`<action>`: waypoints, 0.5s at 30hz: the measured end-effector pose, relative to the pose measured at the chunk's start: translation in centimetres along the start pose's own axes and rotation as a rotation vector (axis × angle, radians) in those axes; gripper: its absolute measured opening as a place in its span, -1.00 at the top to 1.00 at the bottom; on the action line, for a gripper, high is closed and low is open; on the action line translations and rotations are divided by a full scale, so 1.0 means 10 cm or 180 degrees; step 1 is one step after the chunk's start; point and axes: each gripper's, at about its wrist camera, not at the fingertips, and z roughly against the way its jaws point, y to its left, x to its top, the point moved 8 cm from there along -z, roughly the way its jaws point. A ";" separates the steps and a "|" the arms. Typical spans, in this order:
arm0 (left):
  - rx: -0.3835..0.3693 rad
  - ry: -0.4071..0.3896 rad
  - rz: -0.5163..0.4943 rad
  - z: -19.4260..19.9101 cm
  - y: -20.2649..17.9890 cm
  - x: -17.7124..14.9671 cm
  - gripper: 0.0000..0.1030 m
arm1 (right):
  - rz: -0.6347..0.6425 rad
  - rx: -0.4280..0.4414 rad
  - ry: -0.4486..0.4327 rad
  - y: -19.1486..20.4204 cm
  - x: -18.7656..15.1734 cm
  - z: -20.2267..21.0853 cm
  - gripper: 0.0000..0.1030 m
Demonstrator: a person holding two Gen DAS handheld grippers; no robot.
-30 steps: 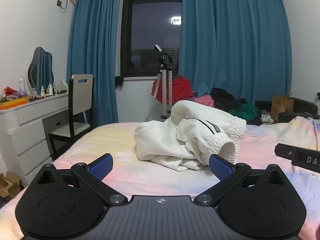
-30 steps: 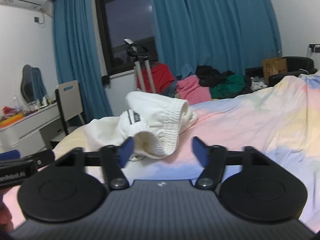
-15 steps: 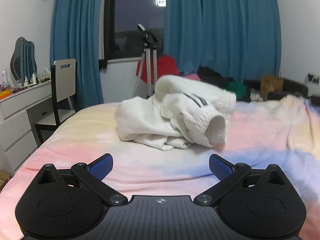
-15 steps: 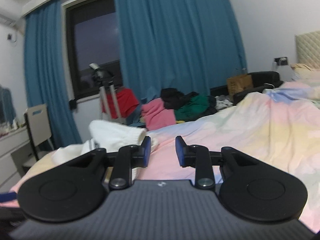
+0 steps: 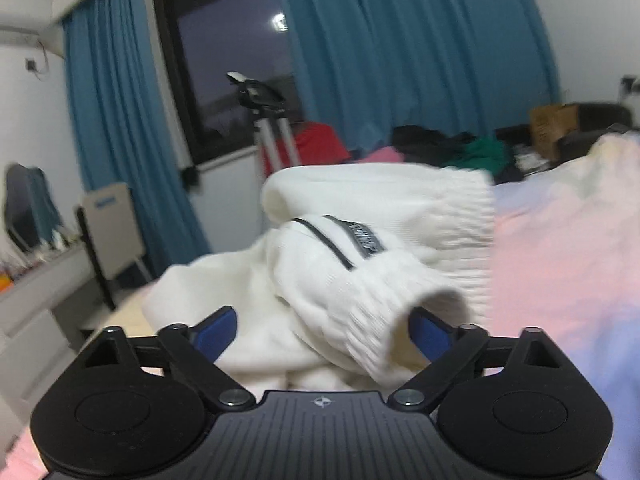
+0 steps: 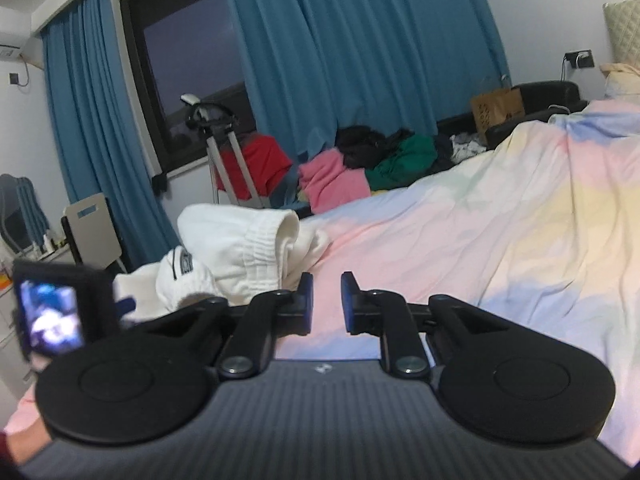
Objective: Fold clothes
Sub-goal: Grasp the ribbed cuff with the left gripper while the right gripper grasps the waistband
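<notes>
A: What is seen at the left?

B: The left gripper (image 5: pixel 322 326) is held with its fingers spread wide, nothing pinched. A ribbed cuff (image 5: pixel 384 320) of the crumpled white garment (image 5: pixel 320 248) lies between them, one blue pad partly hidden behind it. The garment is heaped on the pastel bedspread (image 5: pixel 560 248), toward the bed's left side.

A: How is this step best done?

B: A single layer of the cuff's rim should probably be pinched, not the whole bundle, so that the piece can be drawn out flat. Motion blur is present, so contact cannot be judged.

A: And to the right?

B: The right gripper (image 6: pixel 325 304) is kept over bare bedspread (image 6: pixel 520 208), its fingers nearly pressed together with a narrow gap, nothing held. The garment (image 6: pixel 240 236) is left just beside it, to its left.

A: What is shown by only one view?

B: The dark label (image 5: pixel 366 238) is seen clearly in the left view. Only the right view shows the left device's screen (image 6: pixel 50 316), the elastic waistband (image 6: pixel 264 240), and the long open stretch of bed.
</notes>
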 end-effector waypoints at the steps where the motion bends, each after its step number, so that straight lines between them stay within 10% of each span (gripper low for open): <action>1: 0.0096 0.0018 0.0001 -0.07 0.02 0.01 -0.18 | 0.0019 0.0001 0.0005 0.01 -0.03 -0.04 0.65; 7: 0.0235 -0.0241 0.0528 0.05 0.41 0.21 0.69 | -0.0023 0.0055 0.0181 0.04 -0.17 -0.24 0.65; 15: 0.0160 -0.0377 0.0858 0.73 1.31 0.32 0.80 | 0.0304 0.0255 0.0044 0.33 -0.17 -0.02 0.65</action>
